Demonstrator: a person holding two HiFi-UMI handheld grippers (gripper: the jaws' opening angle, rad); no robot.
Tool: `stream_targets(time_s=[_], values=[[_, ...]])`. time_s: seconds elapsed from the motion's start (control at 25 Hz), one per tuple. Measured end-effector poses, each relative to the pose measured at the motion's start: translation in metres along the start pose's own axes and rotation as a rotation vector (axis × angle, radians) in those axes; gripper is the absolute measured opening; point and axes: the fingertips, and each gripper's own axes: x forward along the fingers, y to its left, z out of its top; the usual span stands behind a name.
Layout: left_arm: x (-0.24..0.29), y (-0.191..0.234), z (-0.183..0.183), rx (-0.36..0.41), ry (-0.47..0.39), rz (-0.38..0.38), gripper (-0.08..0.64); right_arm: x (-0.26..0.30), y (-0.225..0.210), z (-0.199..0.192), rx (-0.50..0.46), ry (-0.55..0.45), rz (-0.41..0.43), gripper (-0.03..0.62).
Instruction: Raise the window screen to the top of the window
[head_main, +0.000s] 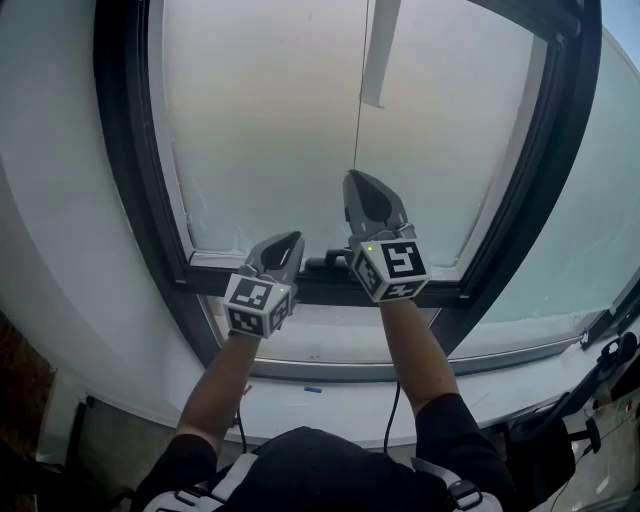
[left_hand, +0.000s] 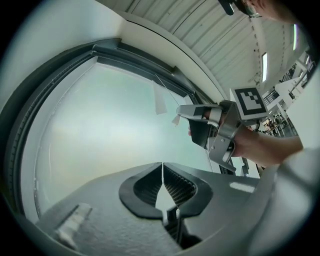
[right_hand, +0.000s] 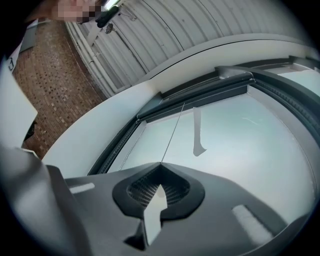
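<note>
A pale, milky window screen (head_main: 280, 120) fills the dark-framed window (head_main: 125, 150). A thin cord (head_main: 358, 110) runs straight down the pane from the top to my right gripper (head_main: 351, 177), which is held high against the glass. In the right gripper view the cord (right_hand: 172, 132) ends at the closed tips of that gripper (right_hand: 161, 163), which is shut on it. My left gripper (head_main: 295, 238) sits lower and to the left, just above the frame's crossbar, with its jaws (left_hand: 162, 164) closed tip to tip; I cannot tell whether the cord passes between them. The left gripper view shows the right gripper (left_hand: 181, 109) from the side.
A white strip (head_main: 380, 50) hangs from the top of the pane, right of the cord. The dark crossbar (head_main: 320, 285) carries a handle (head_main: 325, 265) between my hands. A white sill (head_main: 330, 400) lies below, and equipment (head_main: 600, 380) stands at the lower right.
</note>
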Motion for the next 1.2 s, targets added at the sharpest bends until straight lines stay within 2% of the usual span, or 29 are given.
stream_targets(time_s=[0.28,0.56,0.6,0.64,0.76,0.88,1.0,1.2], values=[[-0.009,0.003,0.009,0.003,-0.023,0.015,0.011,0.008,-0.007,0.015,-0.023,-0.025,-0.025,0.003],[-0.016,0.005,0.005,0.017,-0.046,0.0,0.011,-0.008,-0.017,0.021,-0.028,-0.102,-0.114,0.0],[-0.016,0.005,0.004,0.007,-0.047,-0.004,0.011,-0.01,-0.018,0.018,-0.025,-0.096,-0.115,0.06],[-0.017,0.004,0.001,-0.003,-0.046,-0.008,0.011,-0.012,-0.018,0.012,-0.019,-0.08,-0.111,0.111],[-0.019,-0.001,-0.011,-0.033,-0.029,-0.027,0.011,-0.023,-0.01,-0.018,0.004,0.009,-0.107,0.126],[-0.023,-0.007,-0.025,-0.05,-0.018,-0.057,0.011,-0.045,0.003,-0.051,0.007,0.085,-0.116,0.121],[-0.034,-0.013,-0.037,-0.063,-0.023,-0.087,0.01,-0.079,0.015,-0.078,0.033,0.117,-0.152,0.103],[-0.057,-0.03,-0.059,-0.11,-0.035,-0.141,0.002,-0.144,0.042,-0.102,0.088,0.194,-0.223,0.066]])
